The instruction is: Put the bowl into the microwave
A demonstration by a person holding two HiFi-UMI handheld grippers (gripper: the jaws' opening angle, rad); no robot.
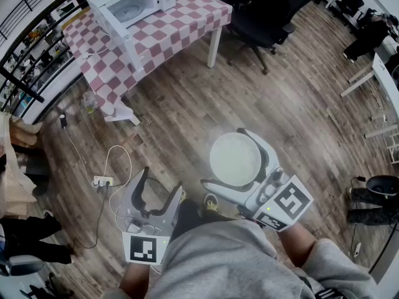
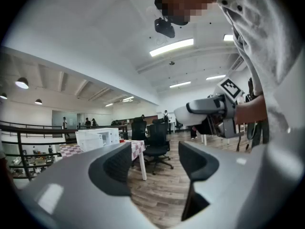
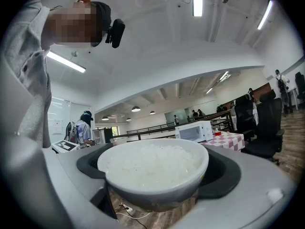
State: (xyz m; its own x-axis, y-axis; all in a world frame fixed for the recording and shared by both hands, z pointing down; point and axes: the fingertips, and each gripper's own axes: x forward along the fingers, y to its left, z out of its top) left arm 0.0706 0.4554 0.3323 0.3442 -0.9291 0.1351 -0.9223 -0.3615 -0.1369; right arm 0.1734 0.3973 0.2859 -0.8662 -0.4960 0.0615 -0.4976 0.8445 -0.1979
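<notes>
A white bowl (image 1: 235, 159) filled with white rice (image 3: 152, 163) is carried over the wooden floor, with my right gripper (image 1: 224, 158) shut on it, one jaw on each side of its rim. The bowl (image 3: 157, 194) fills the near field of the right gripper view. My left gripper (image 1: 161, 185) is open and empty beside it, lower left. In the left gripper view its jaws (image 2: 155, 166) frame bare floor, and the bowl (image 2: 187, 115) shows at the right. The white microwave (image 1: 132, 4) stands far ahead on a checkered table (image 1: 181, 27), door open.
Black office chairs (image 1: 262, 17) stand right of the table. A power strip (image 1: 103, 181) and white cable lie on the floor at the left. Shelves and a railing (image 1: 25, 55) run along the left wall. Desks (image 1: 380, 80) stand at the right.
</notes>
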